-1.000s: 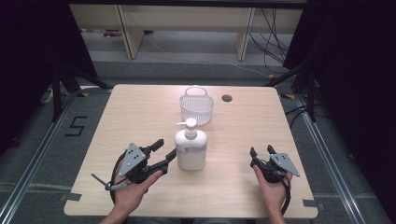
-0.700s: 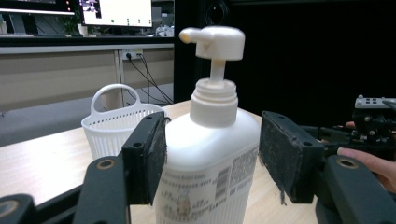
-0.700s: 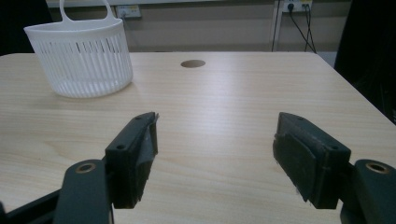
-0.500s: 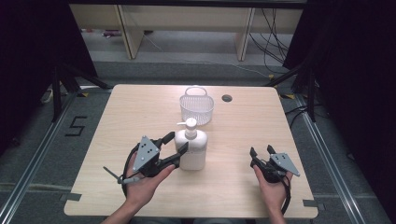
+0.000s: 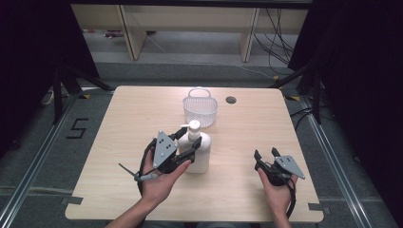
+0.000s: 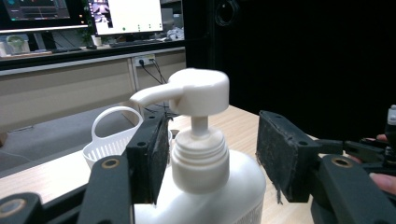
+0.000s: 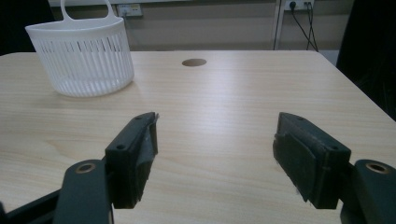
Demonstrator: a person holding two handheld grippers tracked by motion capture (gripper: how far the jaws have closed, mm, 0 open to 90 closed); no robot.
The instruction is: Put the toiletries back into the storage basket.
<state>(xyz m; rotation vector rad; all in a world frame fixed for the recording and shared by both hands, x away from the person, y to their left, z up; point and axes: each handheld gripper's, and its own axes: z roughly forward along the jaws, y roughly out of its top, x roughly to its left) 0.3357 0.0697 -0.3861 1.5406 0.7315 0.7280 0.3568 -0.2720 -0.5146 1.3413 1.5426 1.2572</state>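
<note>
Forearms come in from the near edge of the table (image 5: 123,118), and we hold a claw in each hand. Our left hand (image 5: 159,183) is raised and angled inward, palm under the left claw (image 5: 187,142), whose grey plate tilts up toward us. Its jaws stand apart on either side of a white pump bottle (image 5: 198,152); in the left gripper view the bottle's neck (image 6: 200,158) sits between the two pads (image 6: 280,158), one pad close against it, the other with a gap, so we read the claw as released, not yet clenched. Beyond that claw, just past the bottle, stands a white basket (image 5: 200,108). Our right hand (image 5: 278,190) rests low, well apart from the bottle, and the right claw (image 5: 266,154) points forward, jaws spread wide over bare wood, grasping nothing.
</note>
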